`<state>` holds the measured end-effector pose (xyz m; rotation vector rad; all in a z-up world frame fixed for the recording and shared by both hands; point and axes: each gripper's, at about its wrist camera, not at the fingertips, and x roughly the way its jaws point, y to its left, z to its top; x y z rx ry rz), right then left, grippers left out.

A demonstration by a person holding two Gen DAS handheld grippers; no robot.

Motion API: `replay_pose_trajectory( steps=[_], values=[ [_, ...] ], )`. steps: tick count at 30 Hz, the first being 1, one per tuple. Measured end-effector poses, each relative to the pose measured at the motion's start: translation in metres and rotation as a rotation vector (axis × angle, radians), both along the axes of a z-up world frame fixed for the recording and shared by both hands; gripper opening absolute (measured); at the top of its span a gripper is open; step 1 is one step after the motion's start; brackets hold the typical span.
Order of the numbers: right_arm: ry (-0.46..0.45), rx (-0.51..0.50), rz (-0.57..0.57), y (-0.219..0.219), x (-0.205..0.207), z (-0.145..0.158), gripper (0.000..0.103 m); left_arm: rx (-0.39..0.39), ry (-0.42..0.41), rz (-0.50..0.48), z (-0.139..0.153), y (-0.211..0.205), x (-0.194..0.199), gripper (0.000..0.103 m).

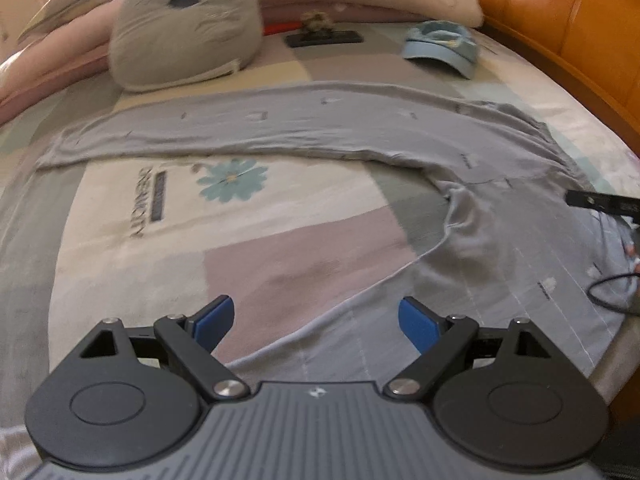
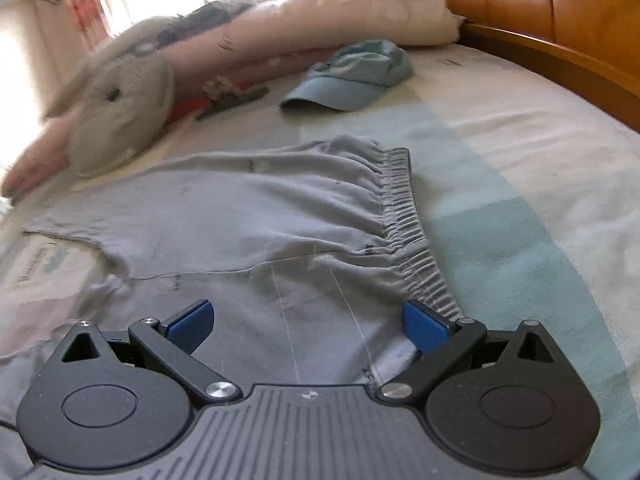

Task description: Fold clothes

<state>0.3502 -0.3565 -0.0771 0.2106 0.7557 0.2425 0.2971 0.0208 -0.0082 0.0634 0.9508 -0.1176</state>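
Grey trousers [image 1: 304,128] spread flat on bed [image 1: 132,240], legs across frame centre, elastic waistband [image 2: 404,216] centre-right in right view. Left gripper [image 1: 316,326] wide, empty, lower centre over near leg. Right gripper [image 2: 308,326] wide, empty, by waistband. Blue cap [image 2: 352,76] upper centre.

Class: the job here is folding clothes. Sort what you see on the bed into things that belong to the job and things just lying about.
Belongs to the job:
grey trousers with elastic waistband
left tongs, open
right tongs, open

Lying about:
light blue cap
grey cushion
dark flat phone-like object
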Motion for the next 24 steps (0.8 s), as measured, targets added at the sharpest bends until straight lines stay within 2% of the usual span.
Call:
replay_pose_trajectory(
  steps=[4, 8, 11, 15, 17, 20, 22, 24],
  values=[
    [0.036, -0.026, 0.006, 0.007, 0.009, 0.015, 0.103, -0.012, 0.001, 0.020, 0.000, 0.003, 0.000, 0.089],
    [-0.022, -0.059, 0.059, 0.032, 0.019, 0.026, 0.103, -0.021, 0.024, -0.008, -0.006, -0.005, 0.001, 0.089],
    [-0.037, -0.107, 0.104, 0.051, 0.035, 0.027, 0.103, -0.022, 0.044, 0.014, -0.010, -0.003, -0.005, 0.089],
    [-0.066, -0.100, 0.154, 0.064, 0.066, 0.032, 0.103, -0.023, 0.072, 0.046, -0.016, 0.001, -0.013, 0.089],
    [-0.078, -0.073, 0.163, 0.063, 0.091, 0.036, 0.103, -0.021, 0.084, 0.065, -0.018, 0.004, -0.019, 0.089],
    [-0.045, 0.010, 0.153, 0.059, 0.139, 0.039, 0.103, -0.010, 0.081, 0.096, -0.018, 0.006, -0.027, 0.089],
    [0.005, 0.072, 0.143, 0.058, 0.172, 0.036, 0.103, -0.006, 0.081, 0.115, -0.018, 0.006, -0.031, 0.089],
    [0.092, 0.140, 0.158, 0.058, 0.201, 0.025, 0.103, -0.001, 0.081, 0.135, -0.018, 0.006, -0.035, 0.089]
  ],
)
